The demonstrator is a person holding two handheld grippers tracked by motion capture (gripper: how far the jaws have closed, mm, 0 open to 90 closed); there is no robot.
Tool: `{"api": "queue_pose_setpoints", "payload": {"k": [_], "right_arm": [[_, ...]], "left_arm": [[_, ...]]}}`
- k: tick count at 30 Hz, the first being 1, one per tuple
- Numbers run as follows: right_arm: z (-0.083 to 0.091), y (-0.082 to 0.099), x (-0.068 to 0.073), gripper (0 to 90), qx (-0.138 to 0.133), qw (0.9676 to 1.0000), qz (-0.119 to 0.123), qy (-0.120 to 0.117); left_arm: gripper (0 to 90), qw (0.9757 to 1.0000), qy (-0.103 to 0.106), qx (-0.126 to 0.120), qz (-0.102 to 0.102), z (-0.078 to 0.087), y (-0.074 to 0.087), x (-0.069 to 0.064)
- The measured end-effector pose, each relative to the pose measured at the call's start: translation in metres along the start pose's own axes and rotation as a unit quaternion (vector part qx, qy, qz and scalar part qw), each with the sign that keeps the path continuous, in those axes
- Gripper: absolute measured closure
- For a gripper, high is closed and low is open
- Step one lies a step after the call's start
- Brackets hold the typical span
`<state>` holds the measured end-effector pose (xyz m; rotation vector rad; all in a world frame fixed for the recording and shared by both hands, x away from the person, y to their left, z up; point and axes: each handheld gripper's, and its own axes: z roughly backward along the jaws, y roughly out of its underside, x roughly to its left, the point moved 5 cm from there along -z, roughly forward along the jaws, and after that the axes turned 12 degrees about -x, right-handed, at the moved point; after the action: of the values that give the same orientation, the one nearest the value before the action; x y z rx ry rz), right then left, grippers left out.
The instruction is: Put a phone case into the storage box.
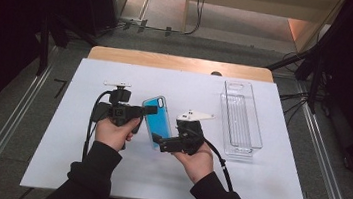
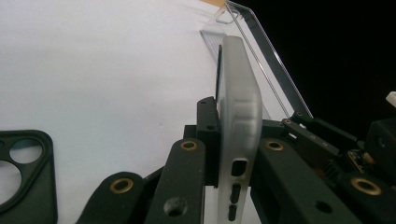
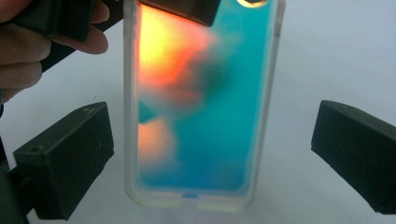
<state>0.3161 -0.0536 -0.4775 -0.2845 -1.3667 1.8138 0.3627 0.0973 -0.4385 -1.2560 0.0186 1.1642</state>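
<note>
Phone case held up over the white table, passed between two grippers.

White table (image 1: 106,172) spread wide for room to work; clear tray (image 1: 242,119) parked at the right side, maybe as the drop spot. Blue phone case (image 1: 157,120) lifted off the table in the middle, stood on its edge so jaws can pinch its thin sides. Left gripper (image 1: 149,110) clamped tight on the top part of the case (image 2: 238,121) to keep it from falling. Right gripper (image 1: 157,138) set at the bottom end, jaws wide apart on both sides of the case (image 3: 201,107), not touching, so no grip there yet. Dark second case (image 2: 23,172) lying flat nearby, hard to see well.
</note>
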Motion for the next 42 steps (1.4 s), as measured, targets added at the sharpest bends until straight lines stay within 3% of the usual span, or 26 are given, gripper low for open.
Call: {"api": "queue_pose_setpoints", "payload": {"k": [9,18,20,23,30,35,42], "right_arm": [[0.006,0.0,-0.011,0.0,0.004,1.0,0.004,-0.004],[0.006,0.001,-0.014,0.0,0.004,0.9998,0.016,-0.008],[0.006,0.001,-0.013,0.0,0.003,0.9998,0.017,-0.008],[0.005,0.002,-0.013,0.0,0.002,0.9999,0.013,-0.011],[0.003,0.002,-0.01,0.0,-0.004,0.9999,0.009,-0.004],[-0.002,0.003,-0.009,0.0,0.001,1.0,-0.003,0.004],[-0.001,-0.002,-0.01,0.0,-0.024,0.9991,-0.035,-0.004]], "left_arm": [[85.5,0.997,-0.006,-0.036,-0.068,-0.001,0.003,-0.006],[85.2,0.9884,-0.009,-0.068,-0.136,-0.004,0.009,-0.01],[85.5,0.9883,-0.007,-0.064,-0.139,-0.005,0.01,-0.01],[86.0,0.9906,0.001,-0.051,-0.127,-0.009,0.013,-0.012],[86.0,0.9912,0.006,-0.042,-0.126,-0.015,0.021,-0.024],[85.9,0.9908,0.008,-0.042,-0.128,-0.017,0.025,-0.03],[85.8,0.9917,0.017,-0.044,-0.12,-0.018,0.029,-0.034]]}}
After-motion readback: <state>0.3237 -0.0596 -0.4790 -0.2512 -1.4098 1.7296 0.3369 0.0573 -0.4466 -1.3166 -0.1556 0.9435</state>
